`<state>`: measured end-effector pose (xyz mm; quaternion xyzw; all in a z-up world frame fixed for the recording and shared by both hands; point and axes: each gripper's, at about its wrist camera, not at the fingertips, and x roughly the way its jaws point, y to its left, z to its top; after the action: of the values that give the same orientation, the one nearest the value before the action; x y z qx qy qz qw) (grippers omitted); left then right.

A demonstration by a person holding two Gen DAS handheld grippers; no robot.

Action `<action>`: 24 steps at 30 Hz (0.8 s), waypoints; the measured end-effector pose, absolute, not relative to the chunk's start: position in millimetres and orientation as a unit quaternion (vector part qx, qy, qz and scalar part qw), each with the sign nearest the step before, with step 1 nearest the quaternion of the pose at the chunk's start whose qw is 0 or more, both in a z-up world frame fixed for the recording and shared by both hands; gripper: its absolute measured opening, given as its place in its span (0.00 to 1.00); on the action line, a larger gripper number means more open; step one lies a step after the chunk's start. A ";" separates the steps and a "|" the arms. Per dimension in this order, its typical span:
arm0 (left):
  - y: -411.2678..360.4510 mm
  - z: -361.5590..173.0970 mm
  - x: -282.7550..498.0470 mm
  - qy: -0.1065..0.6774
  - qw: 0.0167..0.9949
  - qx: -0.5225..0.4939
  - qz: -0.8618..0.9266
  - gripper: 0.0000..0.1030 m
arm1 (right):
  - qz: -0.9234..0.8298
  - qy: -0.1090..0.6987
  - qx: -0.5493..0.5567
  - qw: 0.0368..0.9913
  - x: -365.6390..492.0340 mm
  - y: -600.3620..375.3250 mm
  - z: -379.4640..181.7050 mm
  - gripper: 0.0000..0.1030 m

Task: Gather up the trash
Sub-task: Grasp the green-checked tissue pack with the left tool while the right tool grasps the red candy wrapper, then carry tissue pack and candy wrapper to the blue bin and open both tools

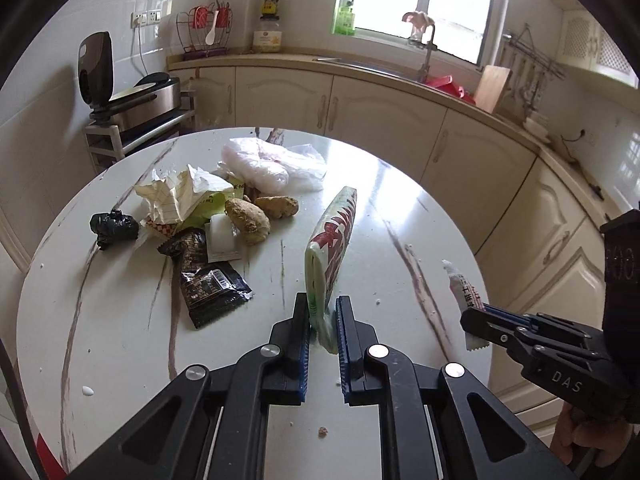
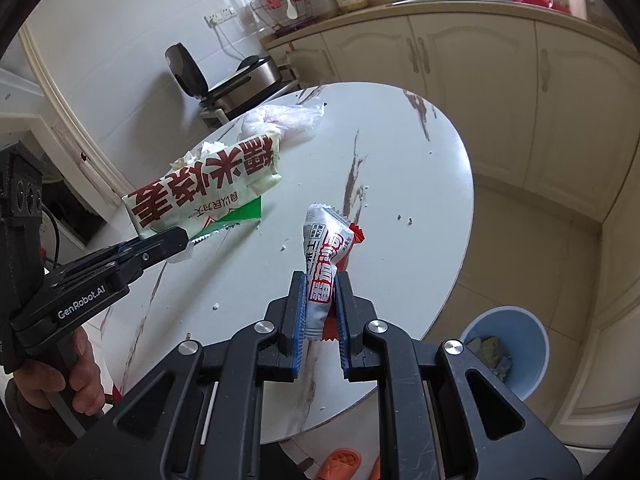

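The left hand-held gripper (image 1: 323,322) and the right hand-held gripper (image 2: 320,308) both tilt downward, jaws clamped tight, each black handle gripped by a bare hand (image 2: 76,376).

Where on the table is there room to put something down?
The table's window-side half is bare, from the plastic bag across to the rim. The near edge is also bare. It's crowded by the crumpled paper, dark wrapper and black bag.

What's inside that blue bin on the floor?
The blue bin already holds some crumpled rubbish, pale green and bluish scraps lying toward one side. What lies beneath them, and the rest of the bottom, is hidden by the bin's wall and the right tongs.
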<state>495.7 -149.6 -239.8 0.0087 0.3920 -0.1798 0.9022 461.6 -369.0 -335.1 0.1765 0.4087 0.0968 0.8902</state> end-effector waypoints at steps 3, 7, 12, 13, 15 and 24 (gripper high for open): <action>-154.2 -234.7 483.8 0.386 0.903 0.008 -0.188 0.08 | 0.102 0.400 0.184 0.892 454.8 -373.1 -329.1 0.13; -159.9 -235.2 466.9 0.395 0.895 0.004 -0.205 0.07 | 0.113 0.398 0.196 0.889 447.4 -377.7 -327.0 0.13; -169.1 -235.5 429.6 0.393 0.895 0.016 -0.212 0.08 | 0.118 0.403 0.197 0.886 437.4 -378.1 -332.8 0.13; -171.5 -236.1 423.2 0.392 0.895 0.019 -0.213 0.07 | 0.120 0.404 0.200 0.884 435.9 -378.4 -335.0 0.13; -181.3 -236.9 409.5 0.387 0.895 0.039 -0.217 0.08 | 0.125 0.407 0.203 0.882 433.2 -377.3 -338.9 0.13; -219.3 -253.3 392.6 0.383 0.890 0.089 -0.230 0.23 | 0.135 0.417 0.198 0.877 429.9 -377.2 -349.6 0.13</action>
<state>392.6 -219.3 -253.3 0.0887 0.3831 -0.2304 0.8901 429.9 -377.2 -349.6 0.1981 0.4171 0.1347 0.8767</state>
